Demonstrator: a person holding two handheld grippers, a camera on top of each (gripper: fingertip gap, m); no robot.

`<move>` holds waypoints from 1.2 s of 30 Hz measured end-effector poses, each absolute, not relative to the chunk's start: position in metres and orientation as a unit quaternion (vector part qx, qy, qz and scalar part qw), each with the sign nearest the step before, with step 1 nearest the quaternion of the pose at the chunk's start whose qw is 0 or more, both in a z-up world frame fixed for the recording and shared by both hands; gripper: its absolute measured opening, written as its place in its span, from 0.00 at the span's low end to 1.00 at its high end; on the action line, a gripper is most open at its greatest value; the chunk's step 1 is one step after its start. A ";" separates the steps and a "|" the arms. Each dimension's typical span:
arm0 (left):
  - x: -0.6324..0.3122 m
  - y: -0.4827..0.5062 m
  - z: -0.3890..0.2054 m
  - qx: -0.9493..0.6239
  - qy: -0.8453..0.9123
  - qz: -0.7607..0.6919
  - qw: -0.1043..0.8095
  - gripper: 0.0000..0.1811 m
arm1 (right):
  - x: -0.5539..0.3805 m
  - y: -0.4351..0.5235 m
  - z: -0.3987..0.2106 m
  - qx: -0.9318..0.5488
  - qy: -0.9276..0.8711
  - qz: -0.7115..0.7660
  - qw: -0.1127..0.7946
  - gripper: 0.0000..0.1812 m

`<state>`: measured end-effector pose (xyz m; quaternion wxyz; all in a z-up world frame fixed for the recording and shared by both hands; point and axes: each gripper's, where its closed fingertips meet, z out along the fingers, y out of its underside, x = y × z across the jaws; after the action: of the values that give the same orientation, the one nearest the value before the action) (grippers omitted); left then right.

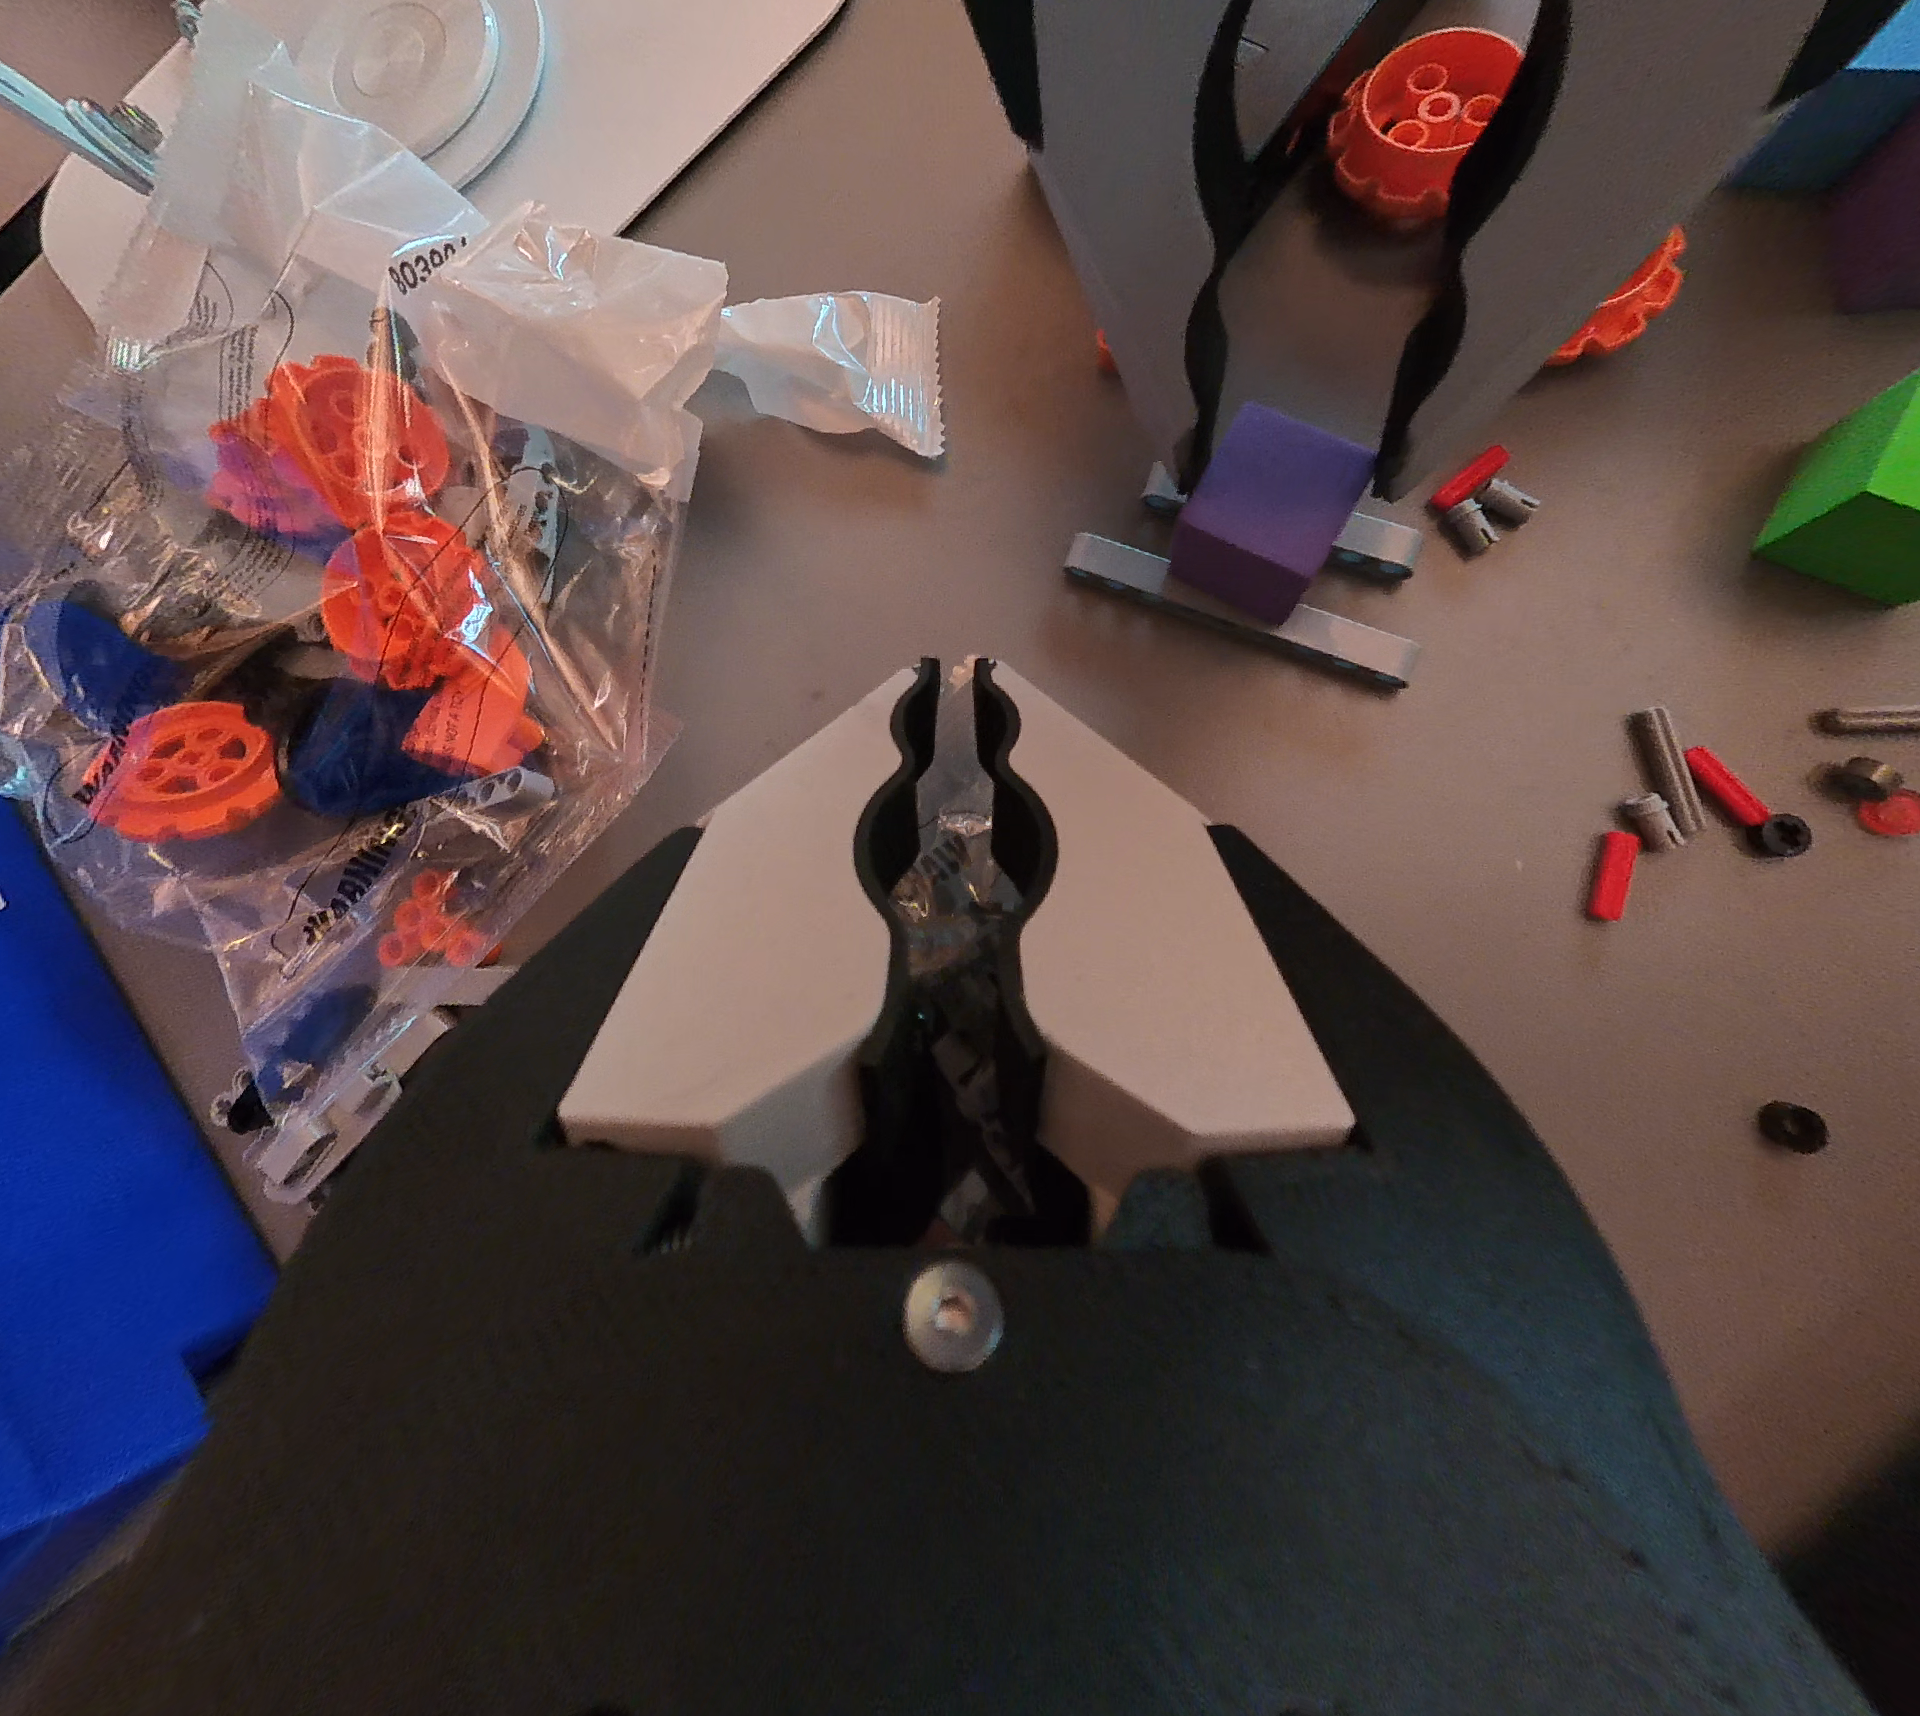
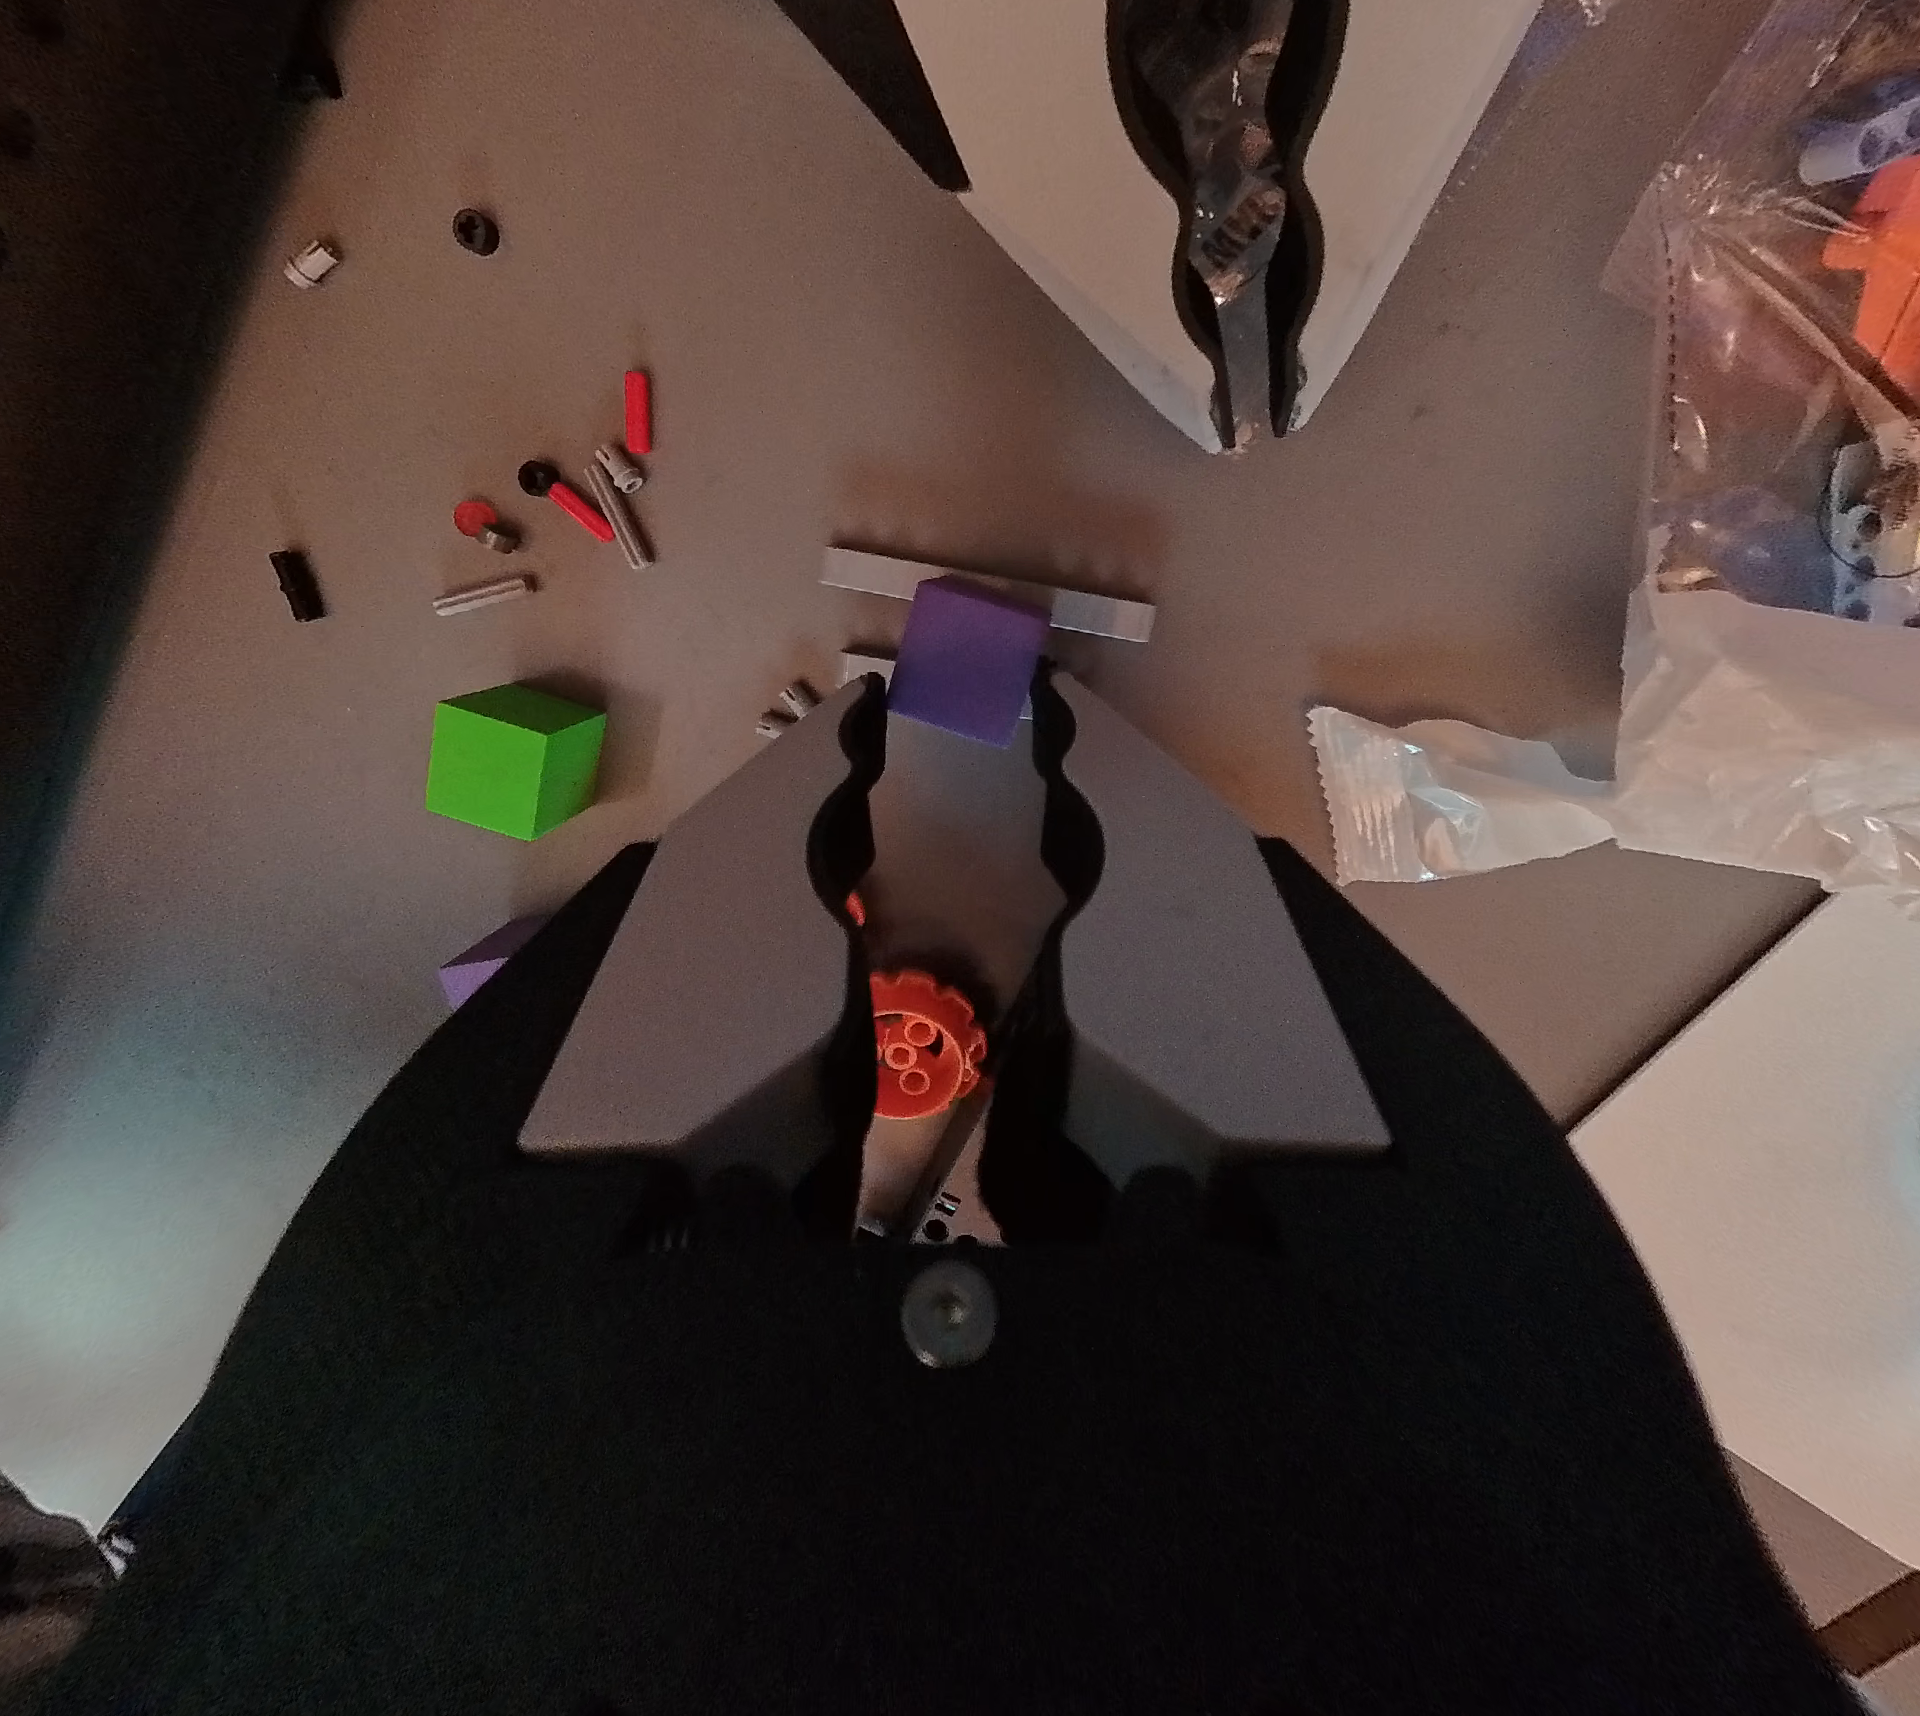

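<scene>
My right gripper (image 2: 956, 692) is shut on a purple cube (image 2: 966, 653), one fingertip on each side. The cube sits on two flat grey beams (image 2: 1107, 614). In the left wrist view the right gripper (image 1: 1288, 473) comes down from the top onto the cube (image 1: 1262, 528) and the beams (image 1: 1345, 640). An orange wheel (image 2: 920, 1058) lies on the table under it. My left gripper (image 1: 956, 671) is shut on a clear plastic bag of dark parts (image 1: 951, 928), just short of the beams. It also shows in the right wrist view (image 2: 1252, 421).
Clear bags of orange and blue parts (image 1: 343, 627) (image 2: 1787, 419) and an empty packet (image 1: 842, 367) lie near a white stand base (image 1: 623, 4). A green cube (image 1: 1860, 513) (image 2: 514, 757), another purple block (image 1: 1881, 232), and loose red and grey pins (image 1: 1683, 783) (image 2: 592, 492) lie nearby. Some 7 cm of space lies between my two pairs of fingers. My right gripper is the nearer one to the orange wheel (image 2: 920, 1058): about 9 cm, against 15 cm. The left camera catches it too, in the left wrist view (image 1: 1411, 100).
</scene>
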<state>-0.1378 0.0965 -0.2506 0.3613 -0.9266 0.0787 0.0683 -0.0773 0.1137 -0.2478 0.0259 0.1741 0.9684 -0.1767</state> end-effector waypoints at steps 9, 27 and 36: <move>-0.138 0.096 -0.251 -0.927 0.078 0.067 0.361 0.03 | -0.078 0.114 -0.245 0.176 0.969 -0.171 0.020 0.19; -0.139 0.096 -0.248 -0.925 0.076 0.071 0.365 0.05 | 0.031 0.103 -0.258 0.233 0.962 -0.141 0.009 0.14; -0.140 0.096 -0.248 -0.925 0.071 0.068 0.368 0.05 | -0.014 0.114 -0.218 0.277 0.941 -0.189 -0.048 0.13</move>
<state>-0.1400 0.0960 -0.2484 0.3675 -0.9248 0.0715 0.0677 -0.0144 0.1140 -0.2175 -0.0484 0.2768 0.9409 -0.1888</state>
